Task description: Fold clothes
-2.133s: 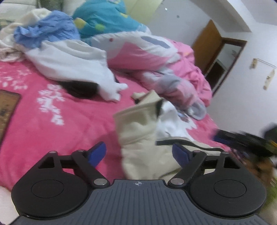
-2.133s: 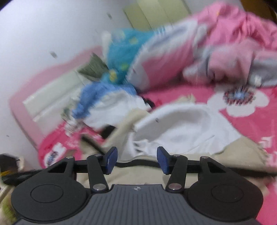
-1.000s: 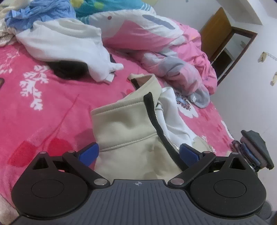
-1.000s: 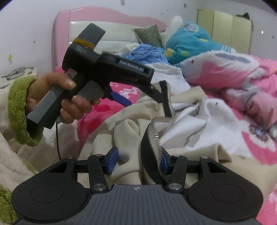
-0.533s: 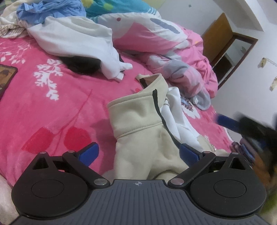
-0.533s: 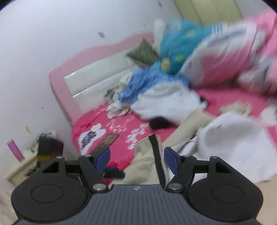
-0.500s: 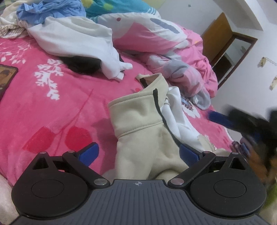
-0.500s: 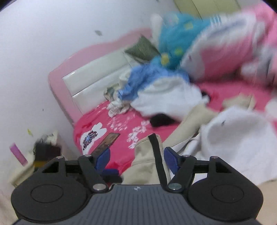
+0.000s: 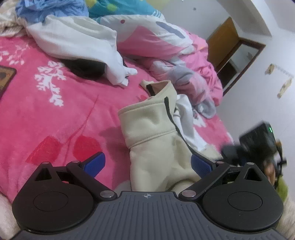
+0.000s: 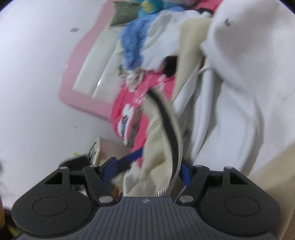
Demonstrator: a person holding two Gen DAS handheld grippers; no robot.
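We see one cream jacket [image 9: 156, 140] with a black zipper strip, lying crumpled on the pink bed [image 9: 55, 114] near its front edge. Our left gripper [image 9: 147, 164] has its two blue fingers spread wide, the jacket's hem lying between them untouched. Our right gripper [image 10: 145, 169] frames the jacket's zipper edge; its fingers stand apart, though blur keeps us from telling whether they press the cloth. Behind lie one white garment [image 9: 77, 38], one blue garment [image 9: 46, 9] and one pink quilt [image 9: 166, 44].

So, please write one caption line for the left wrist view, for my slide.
Open left gripper over a cream zip-up jacket crumpled on a pink floral bedspread.
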